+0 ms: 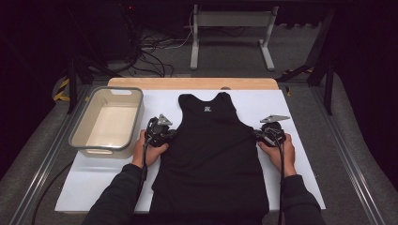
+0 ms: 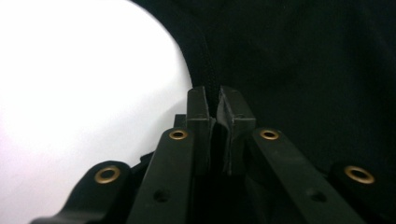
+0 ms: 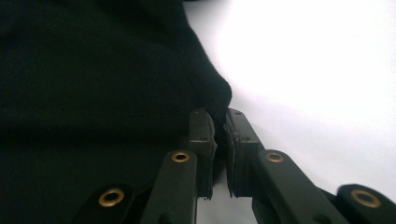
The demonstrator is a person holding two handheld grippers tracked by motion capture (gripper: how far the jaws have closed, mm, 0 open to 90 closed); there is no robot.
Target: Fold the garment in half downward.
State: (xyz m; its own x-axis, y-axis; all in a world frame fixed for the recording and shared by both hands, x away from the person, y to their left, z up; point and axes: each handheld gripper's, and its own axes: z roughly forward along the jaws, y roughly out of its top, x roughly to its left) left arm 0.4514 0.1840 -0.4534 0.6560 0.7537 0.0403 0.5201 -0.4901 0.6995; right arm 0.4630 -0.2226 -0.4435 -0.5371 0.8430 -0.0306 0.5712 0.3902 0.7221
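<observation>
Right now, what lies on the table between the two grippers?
In the high view, only the black tank top spans it; the left gripper and right gripper each pinch an armhole edge.

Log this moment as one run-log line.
item: black tank top flat on white table | left gripper: shut on armhole edge | right gripper: shut on opposite edge | bin: empty

The high view is evenly lit from above: the white sheet (image 1: 291, 154) reads bright, the surroundings from 9 through 12 to 3 o'clock fall into near-black. The top (image 1: 211, 154) shows almost no fabric detail. Both gripper views are soft-focused; the sheet (image 2: 70, 93) blows out to pure white glare, and the jaws are dark, with brass rivets catching light.
</observation>
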